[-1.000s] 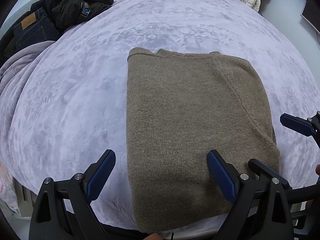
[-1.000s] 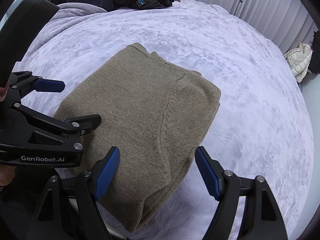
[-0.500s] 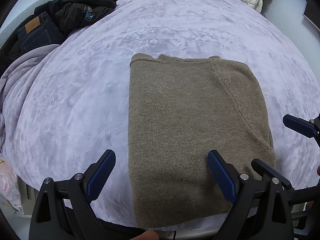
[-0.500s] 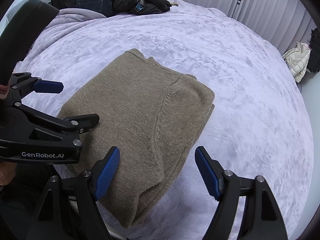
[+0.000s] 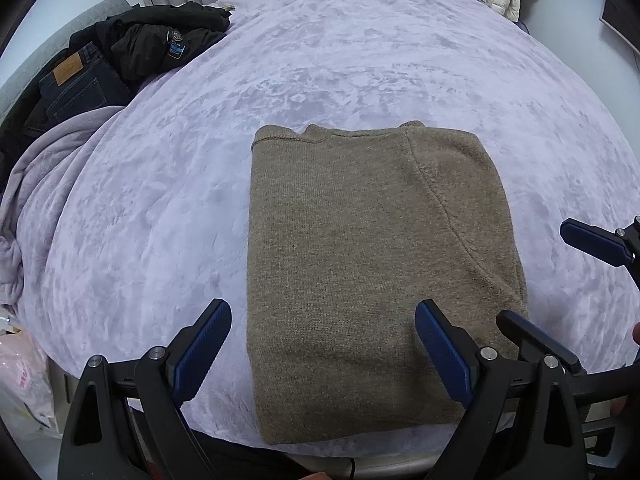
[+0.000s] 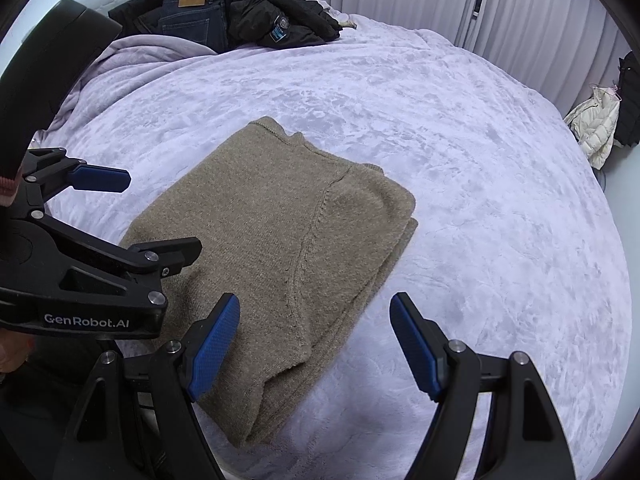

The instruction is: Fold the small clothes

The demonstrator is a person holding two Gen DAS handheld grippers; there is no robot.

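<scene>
Lilac plush bedspread (image 5: 360,60) all around, brown sweater (image 5: 360,264) sitting folded flat near its front edge, left gripper (image 5: 322,354) and right gripper (image 6: 314,346) both wide apart above it, empty, probably done pressing that fold.

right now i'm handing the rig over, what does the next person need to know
Left tool: open, empty, over the near edge of the sweater.
Right tool: open, empty, over the sweater's near right corner.
Brown sweater: folded into a neat rectangle, lying flat on the lilac blanket near the bed's front edge.
Done: this sweater looks fully folded and released.
Left: jeans and a black jacket are piled at the far side; they may be next, if they belong to the job.
</scene>
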